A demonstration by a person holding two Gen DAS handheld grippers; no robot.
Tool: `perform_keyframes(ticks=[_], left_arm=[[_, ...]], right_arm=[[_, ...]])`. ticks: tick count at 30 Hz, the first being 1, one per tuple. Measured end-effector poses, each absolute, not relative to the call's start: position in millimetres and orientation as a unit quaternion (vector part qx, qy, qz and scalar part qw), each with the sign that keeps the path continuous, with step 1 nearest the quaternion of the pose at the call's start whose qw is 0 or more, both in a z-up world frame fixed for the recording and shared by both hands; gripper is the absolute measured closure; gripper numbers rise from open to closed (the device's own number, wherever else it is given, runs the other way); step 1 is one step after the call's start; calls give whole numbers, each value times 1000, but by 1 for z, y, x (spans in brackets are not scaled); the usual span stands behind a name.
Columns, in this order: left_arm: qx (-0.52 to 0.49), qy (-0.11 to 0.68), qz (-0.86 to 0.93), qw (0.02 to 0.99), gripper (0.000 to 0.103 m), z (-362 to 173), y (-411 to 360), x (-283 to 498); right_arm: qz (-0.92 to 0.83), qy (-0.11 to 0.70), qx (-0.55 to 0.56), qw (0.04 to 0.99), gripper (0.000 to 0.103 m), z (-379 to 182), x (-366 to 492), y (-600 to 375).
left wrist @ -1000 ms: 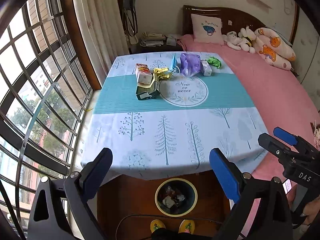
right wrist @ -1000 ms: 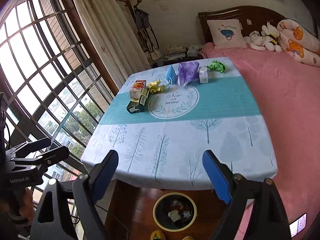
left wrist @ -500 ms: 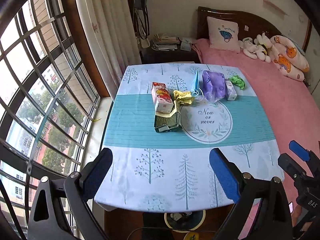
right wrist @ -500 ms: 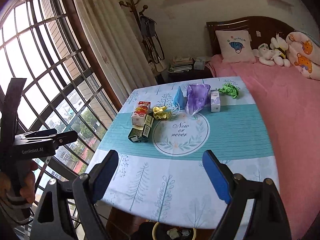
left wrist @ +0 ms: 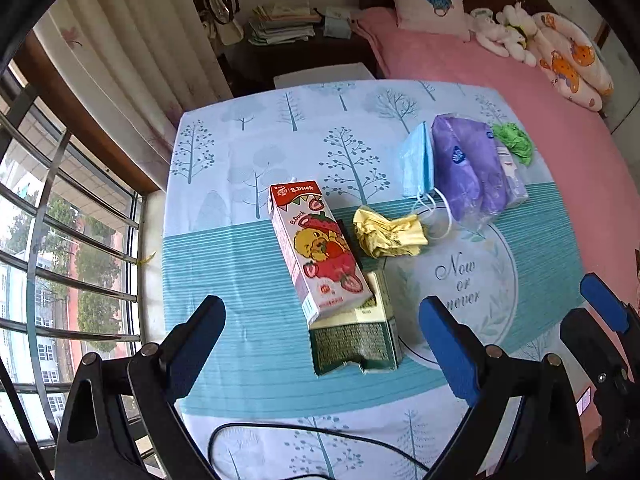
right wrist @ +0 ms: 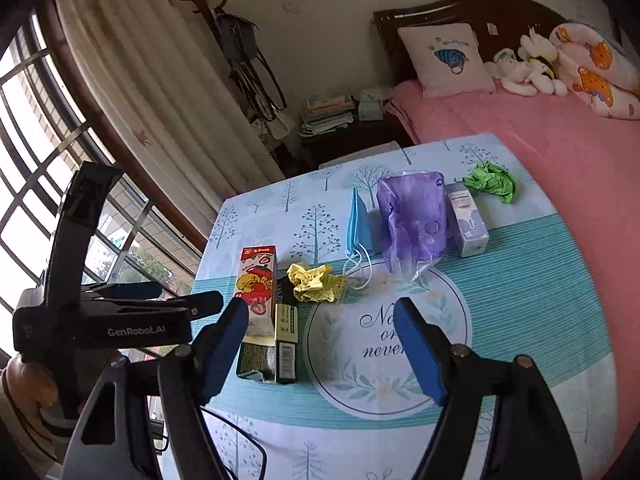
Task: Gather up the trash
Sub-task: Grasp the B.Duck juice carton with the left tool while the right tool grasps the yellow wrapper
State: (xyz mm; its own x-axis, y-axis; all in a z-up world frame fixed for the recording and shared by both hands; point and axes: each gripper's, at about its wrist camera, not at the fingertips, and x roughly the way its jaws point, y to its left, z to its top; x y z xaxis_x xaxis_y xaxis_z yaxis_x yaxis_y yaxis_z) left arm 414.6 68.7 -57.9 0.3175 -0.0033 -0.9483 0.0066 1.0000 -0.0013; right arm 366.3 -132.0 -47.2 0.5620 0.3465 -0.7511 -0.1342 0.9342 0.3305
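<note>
Above tablecloth [left wrist: 248, 248]: left gripper [left wrist: 320, 344] wide open, empty, before strawberry carton [left wrist: 316, 248]; right gripper [right wrist: 320, 344] likewise.

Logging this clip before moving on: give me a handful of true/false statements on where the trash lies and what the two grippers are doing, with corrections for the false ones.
1. The strawberry milk carton lies partly on top of the green box. True.
2. The left gripper is shut on the carton. False: its fingers stand wide apart, holding nothing.
3. The crumpled yellow paper lies between the carton and the blue face mask. True.
4. The crumpled green paper sits at the window side of the table. False: it lies at the bed side, beyond the small white box.
5. The right gripper is open and empty. True.
6. The purple plastic bag hangs from a gripper. False: it rests on the tablecloth.
</note>
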Motion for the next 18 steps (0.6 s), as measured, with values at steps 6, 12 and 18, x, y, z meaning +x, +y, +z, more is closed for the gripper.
perform_keyframes(ticks=[6,12,18], left_arm=[[-30,642,1,766,7,-126,82,475],[-39,682,4,730,21,-173,84,499],[-75,685,-13,725,38,-186,101,496]], right_arm=[[112,474,135,863,28,-74,417,-120],[95,506,165,841,30,-101,446,-116],[97,539,161,821,30,-126,456,-100]])
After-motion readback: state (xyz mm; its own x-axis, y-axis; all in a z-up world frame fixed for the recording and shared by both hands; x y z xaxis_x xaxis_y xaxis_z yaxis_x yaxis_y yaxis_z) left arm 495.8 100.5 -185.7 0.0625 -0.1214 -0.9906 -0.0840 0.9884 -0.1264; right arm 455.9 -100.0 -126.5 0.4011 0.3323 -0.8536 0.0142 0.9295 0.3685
